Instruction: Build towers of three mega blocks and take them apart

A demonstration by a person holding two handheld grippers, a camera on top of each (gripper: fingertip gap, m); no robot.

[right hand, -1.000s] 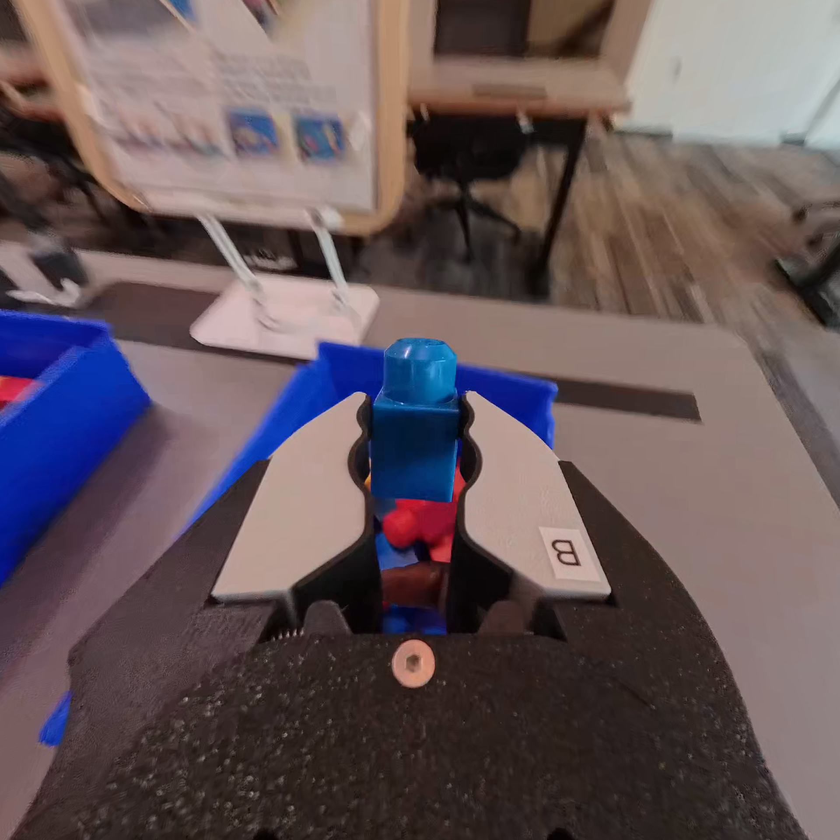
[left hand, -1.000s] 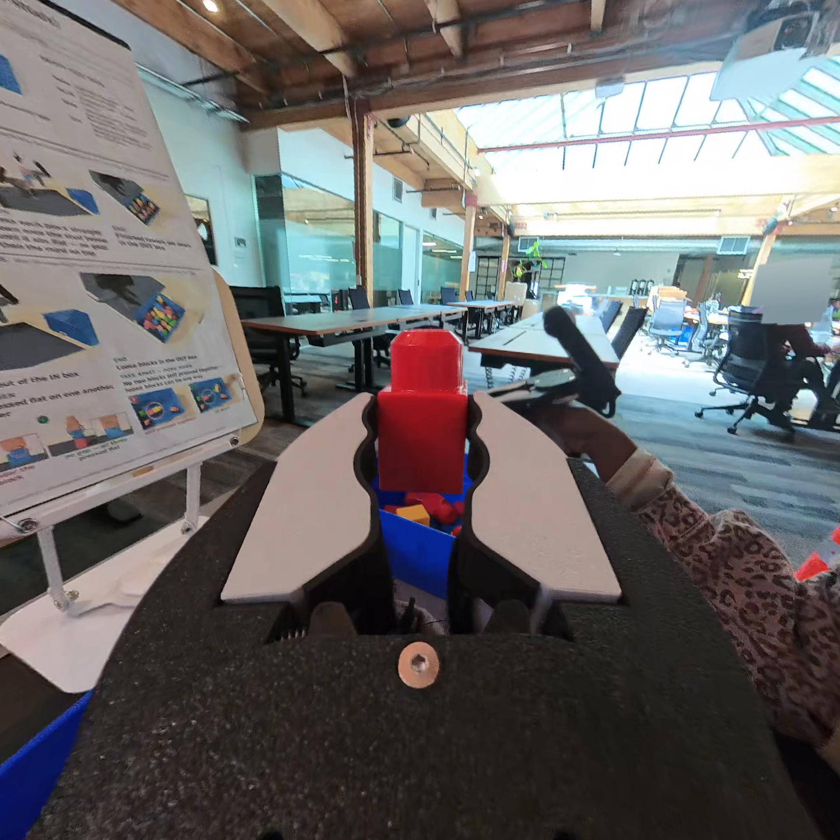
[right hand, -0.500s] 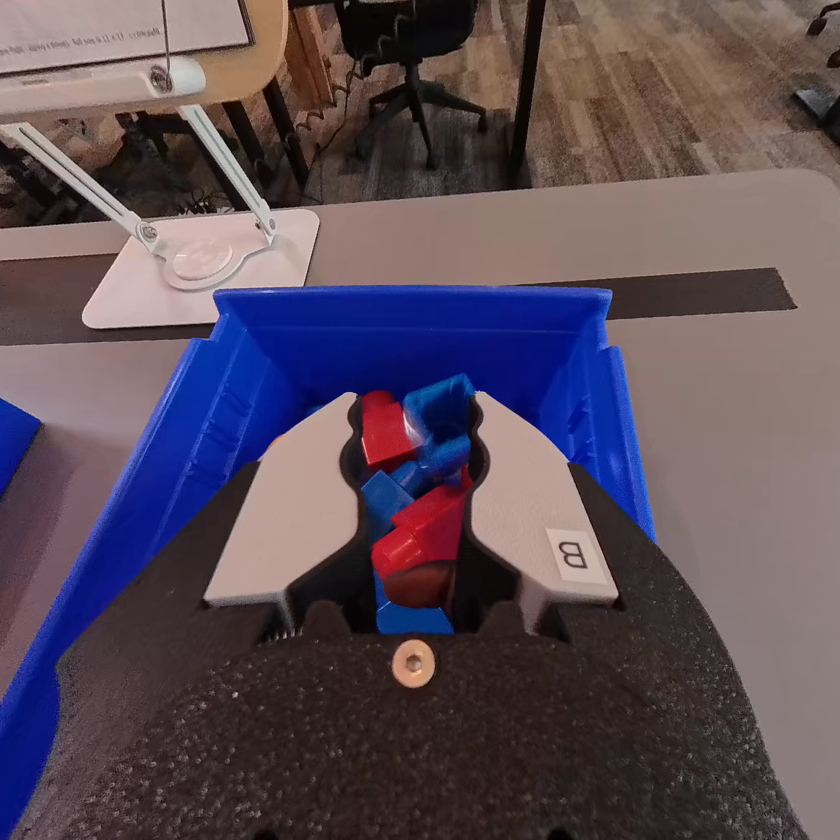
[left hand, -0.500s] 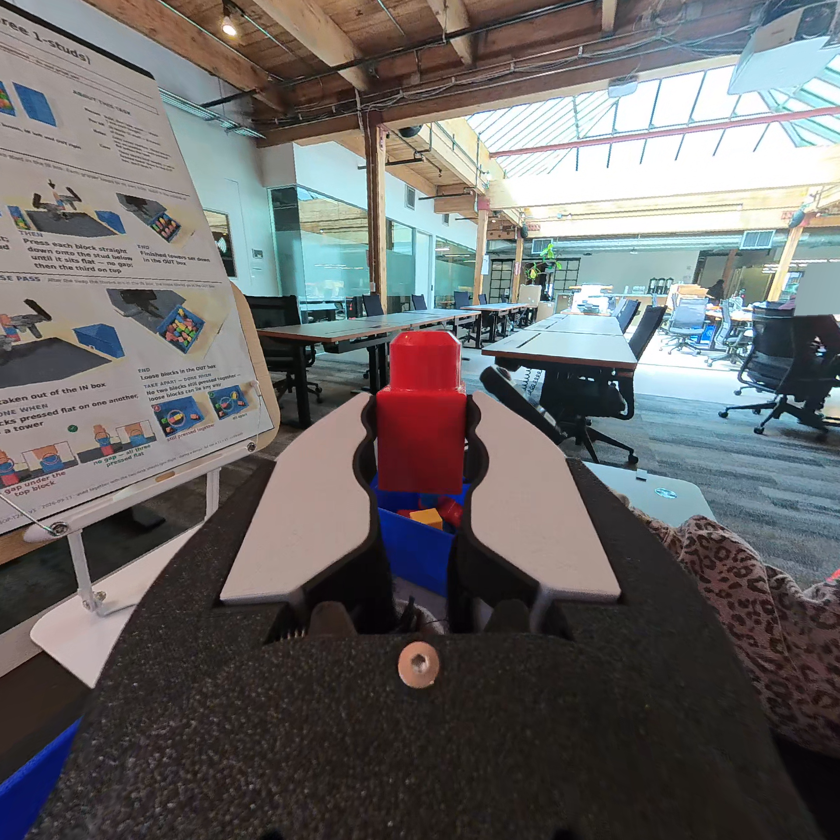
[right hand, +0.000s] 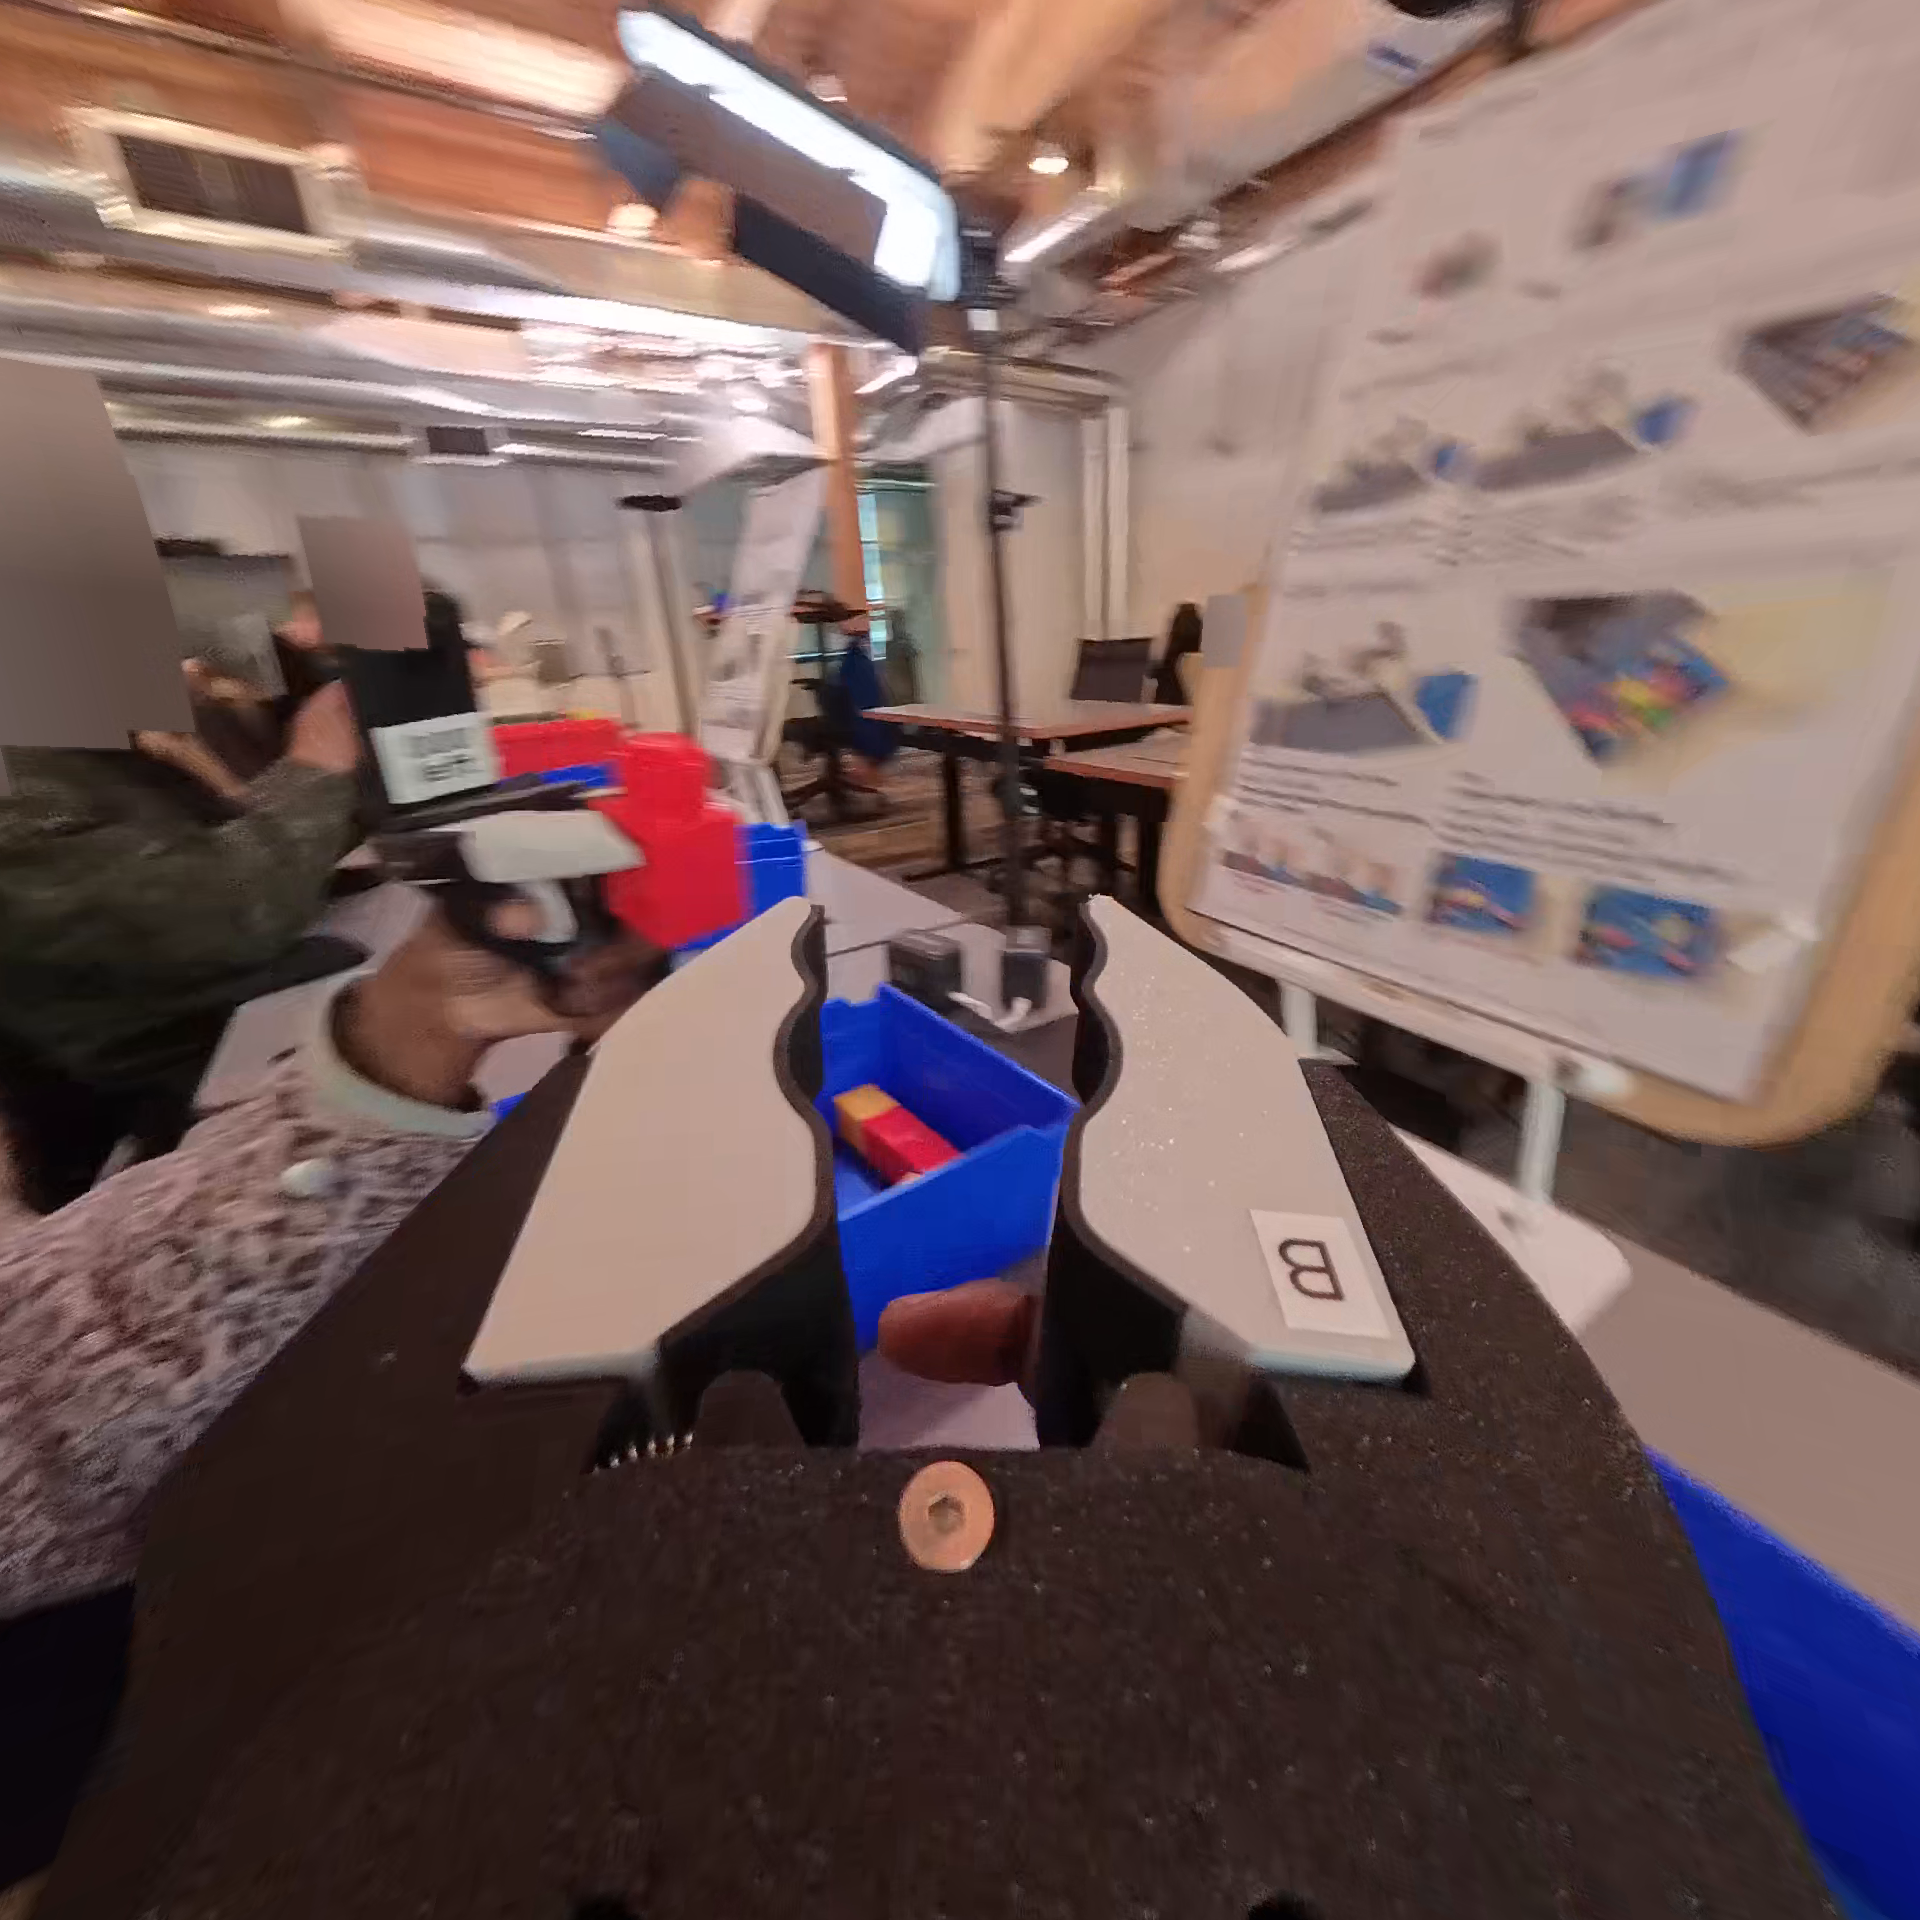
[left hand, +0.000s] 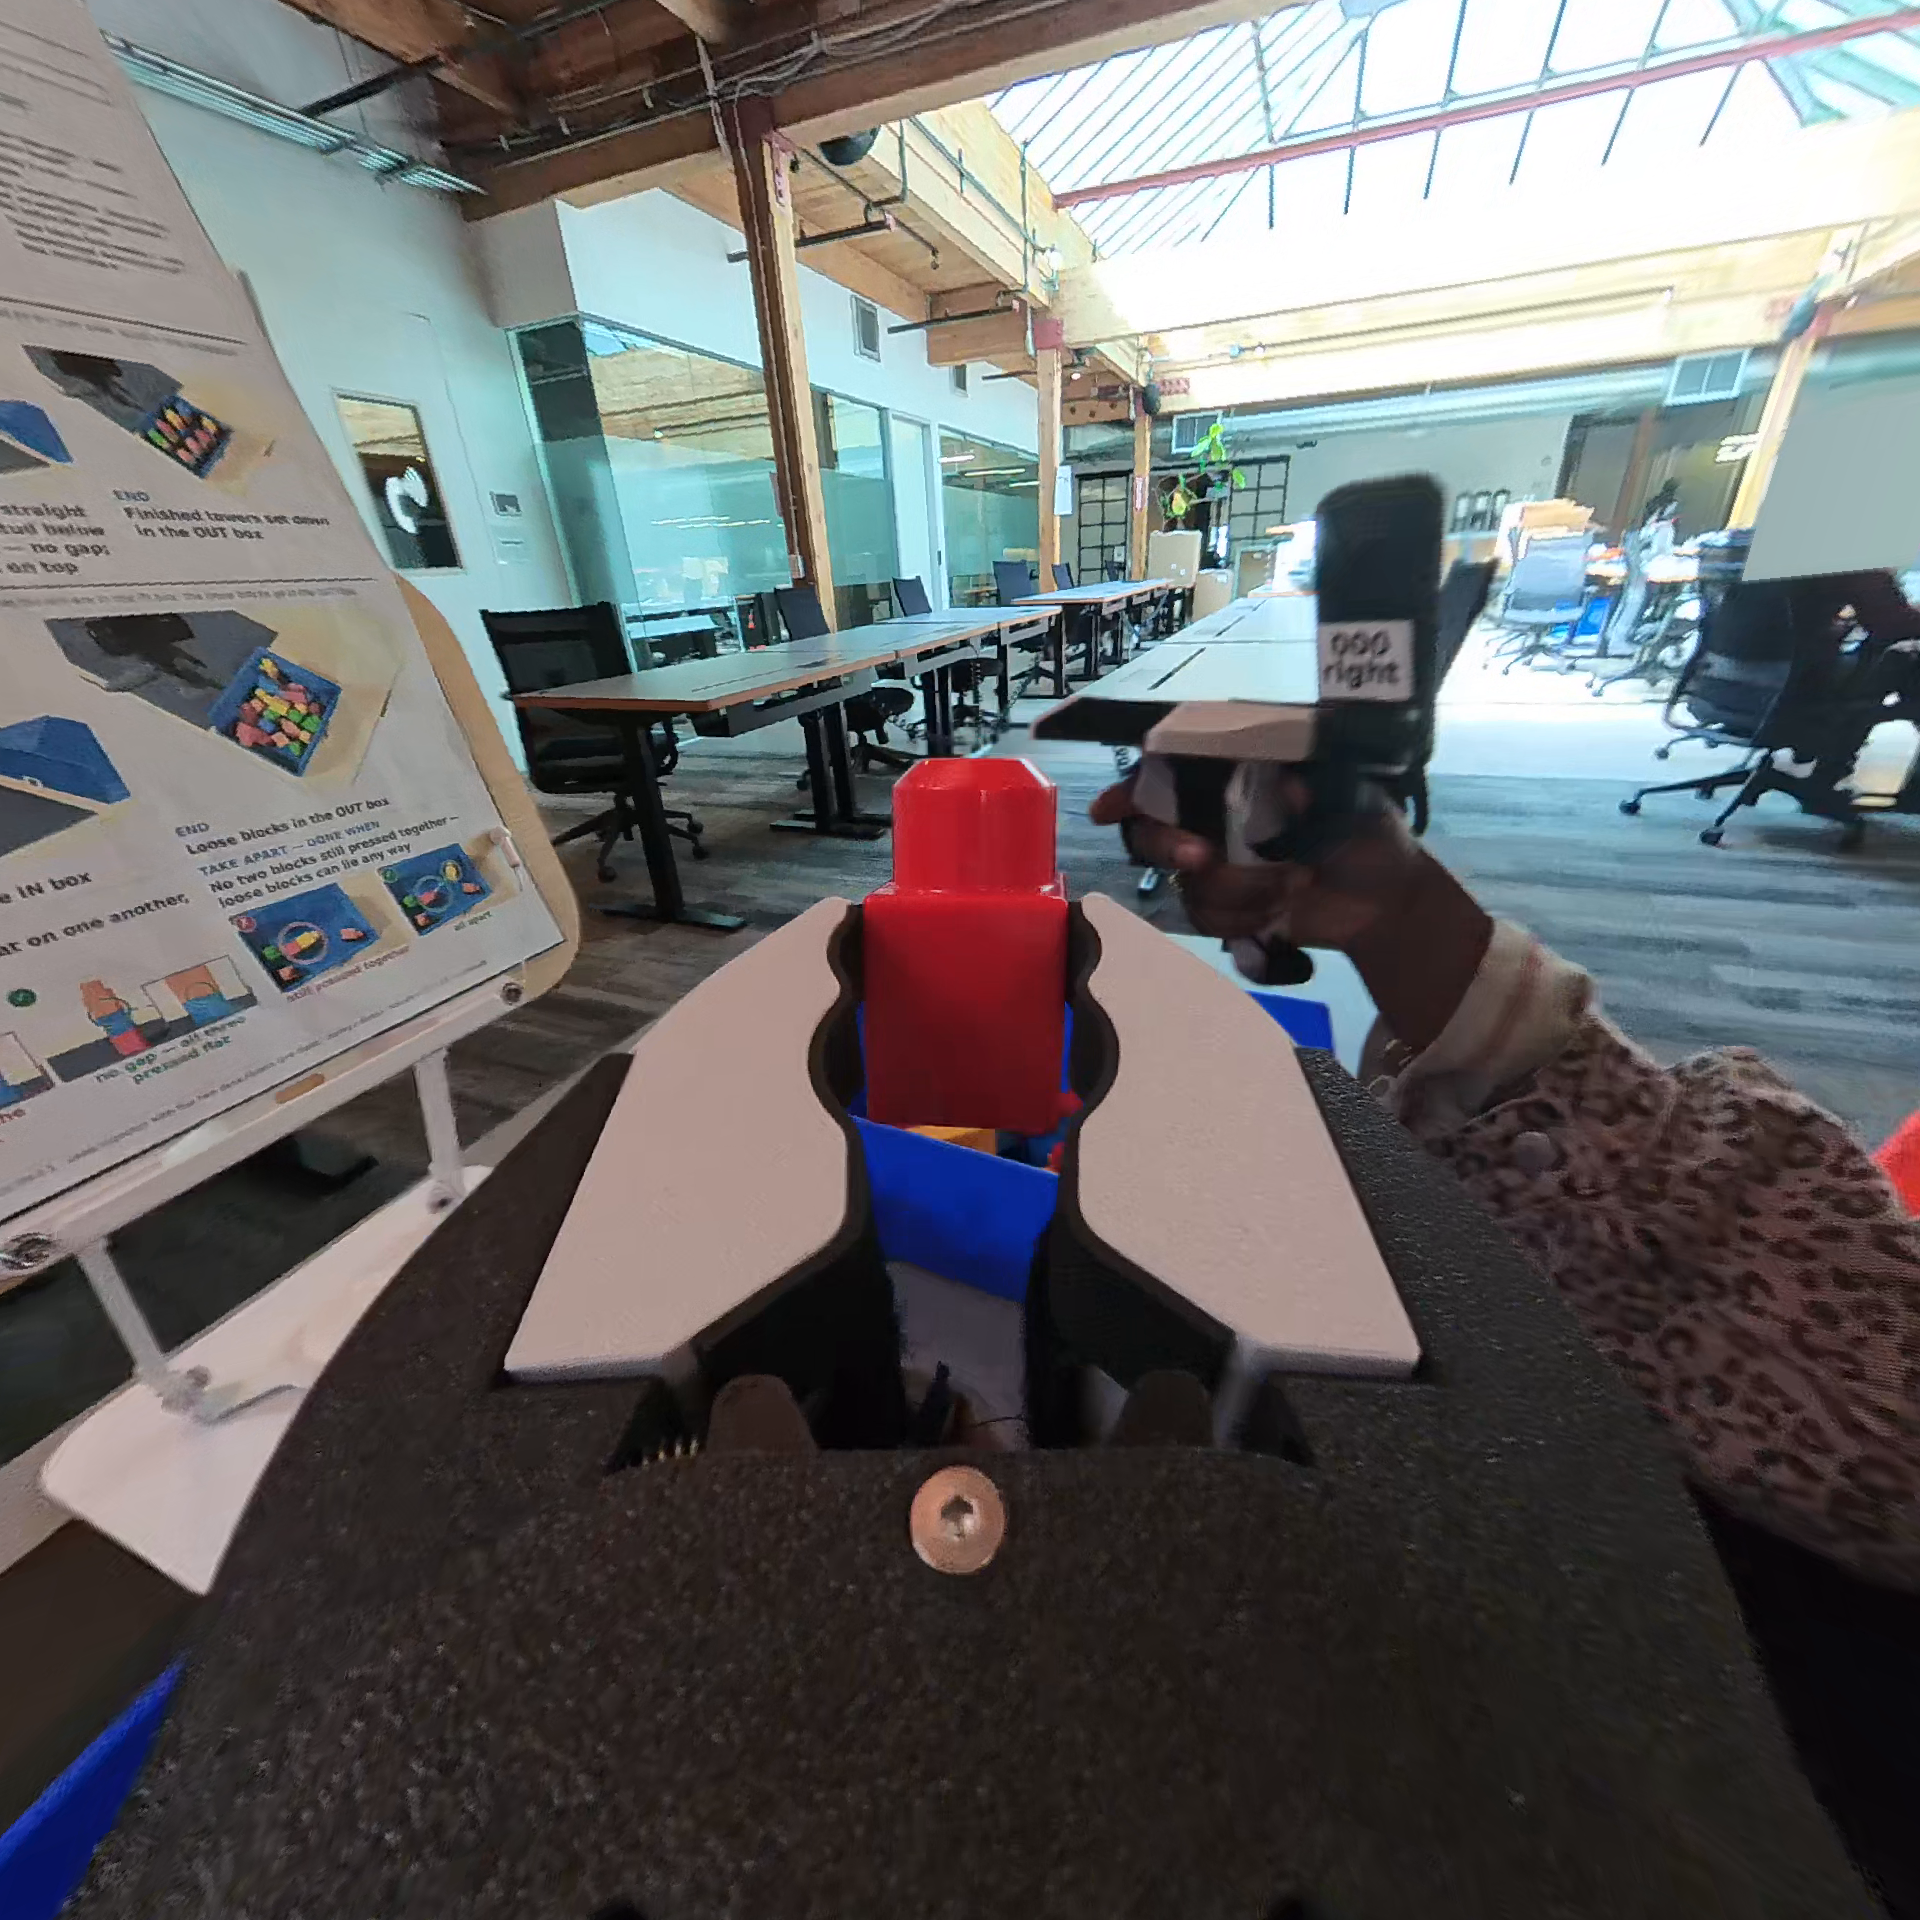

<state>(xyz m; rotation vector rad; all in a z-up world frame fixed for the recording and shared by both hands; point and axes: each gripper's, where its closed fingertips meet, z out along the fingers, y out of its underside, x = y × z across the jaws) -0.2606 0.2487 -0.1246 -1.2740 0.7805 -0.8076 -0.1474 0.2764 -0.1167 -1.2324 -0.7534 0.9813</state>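
The red mega block point(left hand: 966, 997) sat upright, stud on top, pinched between the two grey fingers of the left gripper point(left hand: 966, 1023), whose jaws were closed narrowly on its lower body. The block was held up in the air above a blue bin point(left hand: 951, 1205); yellow and red pieces showed in that bin just under the block. From the right wrist view the same red block point(right hand: 681, 852) appeared at the left, carried by the left gripper point(right hand: 665, 868) with a hand point(right hand: 468, 997) wrapped around its handle, a patterned sleeve point(right hand: 187, 1299) trailing back from the wrist.

The right gripper point(right hand: 943, 997) held nothing: its jaws stood apart, with a clear gap between the fingers. Through that gap lay a blue bin point(right hand: 966, 1184) on the grey table point(right hand: 1766, 1392), holding a joined yellow-and-red piece point(right hand: 894, 1127). Another blue edge point(right hand: 1808, 1683) showed low at the right. In the left wrist view the right gripper point(left hand: 1081, 717) hung to the right of the red block, apart from it, seen side-on and blurred, with a hand point(left hand: 1309, 894) gripping it.

An instruction board point(left hand: 208, 727) on a white stand point(left hand: 187, 1444) stood close on the left of the block; in the right wrist view the board point(right hand: 1579, 665) rose at the right, near the bin. Behind were long desks point(left hand: 790, 675), office chairs point(left hand: 592, 727) and a light on a pole point(right hand: 790, 166). The right wrist view was smeared by motion.
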